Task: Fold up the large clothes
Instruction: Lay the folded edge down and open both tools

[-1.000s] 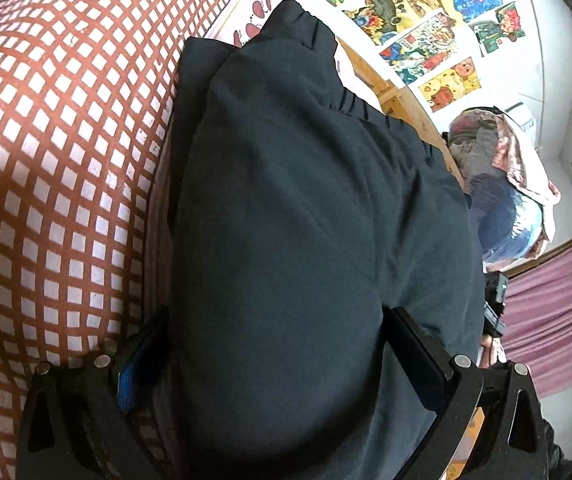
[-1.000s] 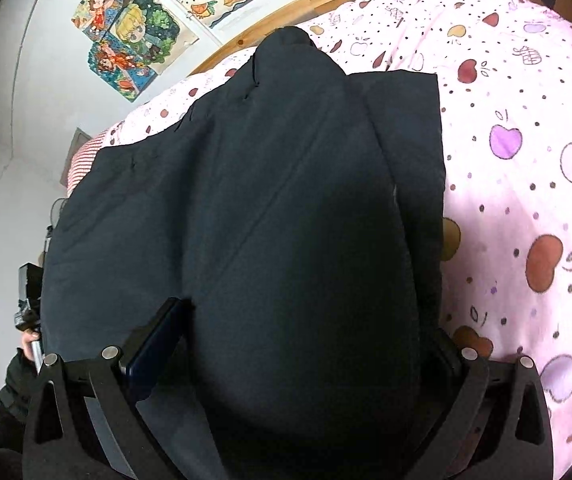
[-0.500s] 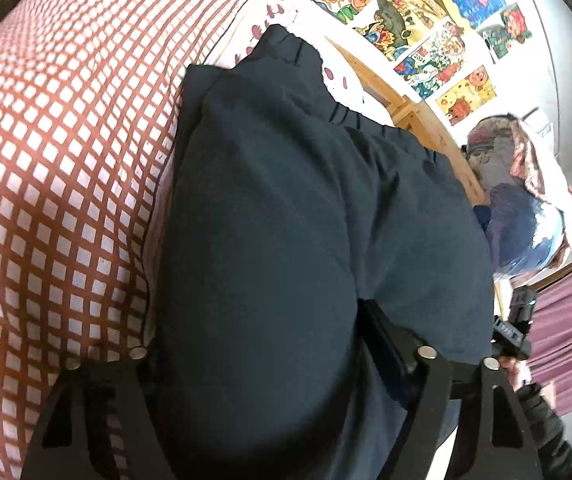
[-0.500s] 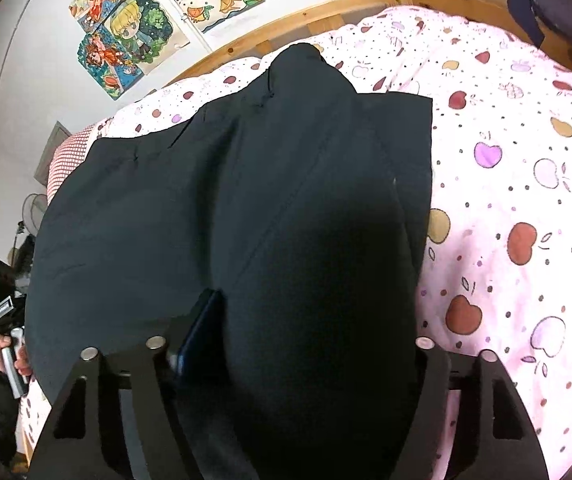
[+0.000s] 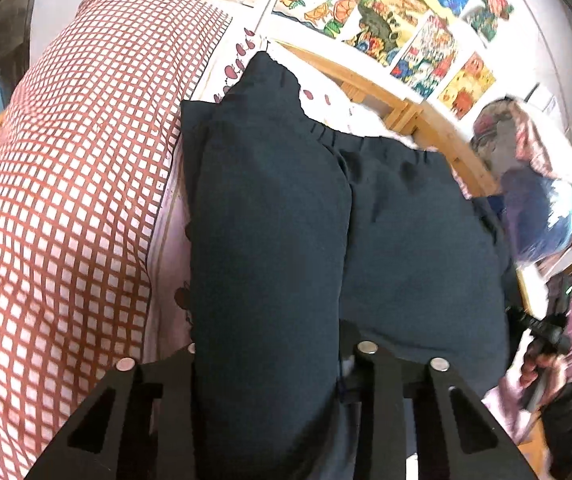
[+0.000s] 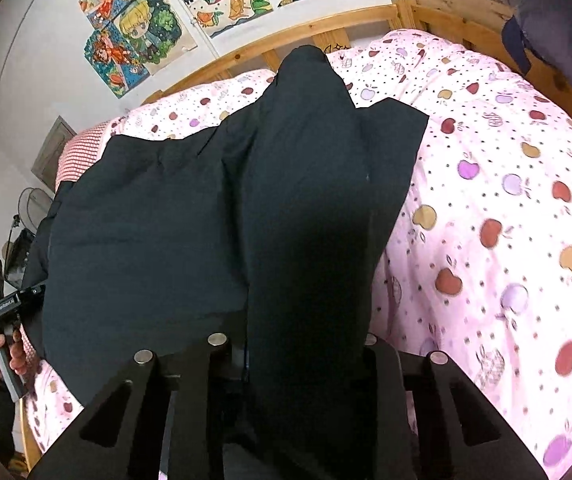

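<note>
While the dark trousers (image 5: 406,240) lie across the bed (image 6: 506,240), left tongs (image 5: 270,364) and right tongs (image 6: 306,356) each clamp a raised fold.

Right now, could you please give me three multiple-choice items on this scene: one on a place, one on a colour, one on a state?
1. Where does the dark garment lie?
A. on a wooden floor
B. on the apple-print bedding
C. on a chair

2. What colour is the checked cover to the garment's left in the left wrist view?
A. red and white
B. green and yellow
C. plain blue

3. How does the left gripper stand?
A. open, clear of any cloth
B. shut on a pillow
C. shut on a fold of the garment

Answers: 1 B, the pink apple print spreads out around the cloth. 2 A, red lines cross a white ground. 3 C, a ridge of dark cloth runs between its fingers; the right gripper grips a fold likewise.
</note>
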`<action>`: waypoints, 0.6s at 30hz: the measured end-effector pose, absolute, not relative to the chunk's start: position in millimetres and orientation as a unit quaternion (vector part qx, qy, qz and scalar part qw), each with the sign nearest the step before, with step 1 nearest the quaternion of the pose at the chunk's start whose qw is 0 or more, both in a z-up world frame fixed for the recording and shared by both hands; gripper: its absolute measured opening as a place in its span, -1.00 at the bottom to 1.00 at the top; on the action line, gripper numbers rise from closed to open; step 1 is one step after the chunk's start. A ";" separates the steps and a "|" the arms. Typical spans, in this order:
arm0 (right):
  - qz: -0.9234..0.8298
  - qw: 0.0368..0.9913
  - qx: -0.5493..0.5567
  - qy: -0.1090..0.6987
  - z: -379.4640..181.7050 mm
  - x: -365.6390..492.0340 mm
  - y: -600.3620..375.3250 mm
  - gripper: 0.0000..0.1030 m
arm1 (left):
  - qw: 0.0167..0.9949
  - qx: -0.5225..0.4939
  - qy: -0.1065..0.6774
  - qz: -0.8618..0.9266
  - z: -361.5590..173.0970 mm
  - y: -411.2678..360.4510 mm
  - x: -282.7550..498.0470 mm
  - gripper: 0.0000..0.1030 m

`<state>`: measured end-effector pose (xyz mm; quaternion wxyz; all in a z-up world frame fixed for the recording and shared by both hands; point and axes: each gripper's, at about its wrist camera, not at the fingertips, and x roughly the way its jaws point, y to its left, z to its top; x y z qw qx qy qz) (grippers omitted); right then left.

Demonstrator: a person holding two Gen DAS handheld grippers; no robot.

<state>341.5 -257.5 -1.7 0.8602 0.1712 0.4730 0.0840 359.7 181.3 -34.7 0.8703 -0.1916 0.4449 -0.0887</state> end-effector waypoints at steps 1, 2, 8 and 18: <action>0.084 0.862 0.175 0.468 2.9 336.8 -256.4 -0.56 | 0.870 -0.200 0.441 -0.093 -32.2 183.1 356.5 -0.49; 0.085 0.864 0.176 0.464 7.2 330.2 -257.8 -0.59 | 0.871 -0.204 0.436 -0.097 -28.8 185.2 351.2 -0.50; 0.092 0.885 0.133 0.437 49.9 292.2 -246.9 -0.65 | 0.879 -0.198 0.424 -0.096 -8.0 180.4 318.1 -0.59; 0.109 0.907 0.108 0.393 103.9 231.9 -237.1 -0.67 | 0.890 -0.167 0.413 -0.102 25.2 167.0 253.2 -0.62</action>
